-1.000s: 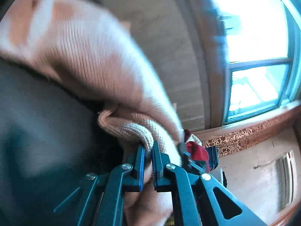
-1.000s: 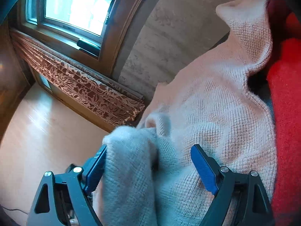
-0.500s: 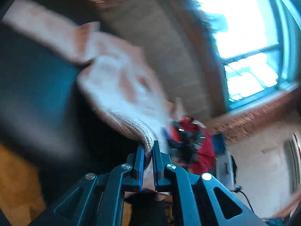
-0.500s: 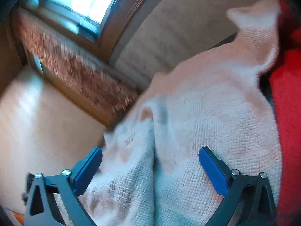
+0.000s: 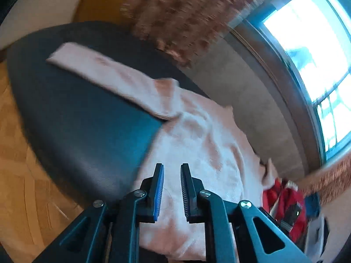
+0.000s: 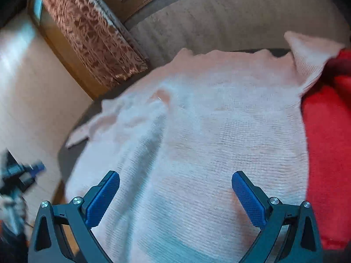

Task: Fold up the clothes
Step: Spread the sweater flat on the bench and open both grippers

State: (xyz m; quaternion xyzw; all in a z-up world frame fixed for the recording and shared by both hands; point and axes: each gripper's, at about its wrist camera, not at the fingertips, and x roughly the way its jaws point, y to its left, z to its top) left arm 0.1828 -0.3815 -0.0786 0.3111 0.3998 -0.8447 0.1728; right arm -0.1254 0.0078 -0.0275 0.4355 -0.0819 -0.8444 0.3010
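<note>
A pale pink knit sweater (image 5: pixel 197 144) lies spread on a dark round seat (image 5: pixel 83 131), one sleeve (image 5: pixel 105 74) stretched out to the far left. My left gripper (image 5: pixel 172 188) hovers over the sweater's near edge, jaws slightly apart and empty. In the right wrist view the sweater (image 6: pixel 208 142) fills the middle. My right gripper (image 6: pixel 175 192) is wide open just above it, holding nothing.
A red garment (image 6: pixel 326 153) lies against the sweater's right side. A patterned brown curtain (image 6: pixel 92 35) and a window (image 5: pixel 311 43) stand behind. Wooden floor (image 5: pixel 19 175) lies left of the seat. A red and blue pile (image 5: pixel 289 206) sits at the far right.
My left gripper has let go of the sweater's hem and opened slightly. The sweater has dropped flat on the seat. My right gripper stays open and has pulled back from the cloth.
</note>
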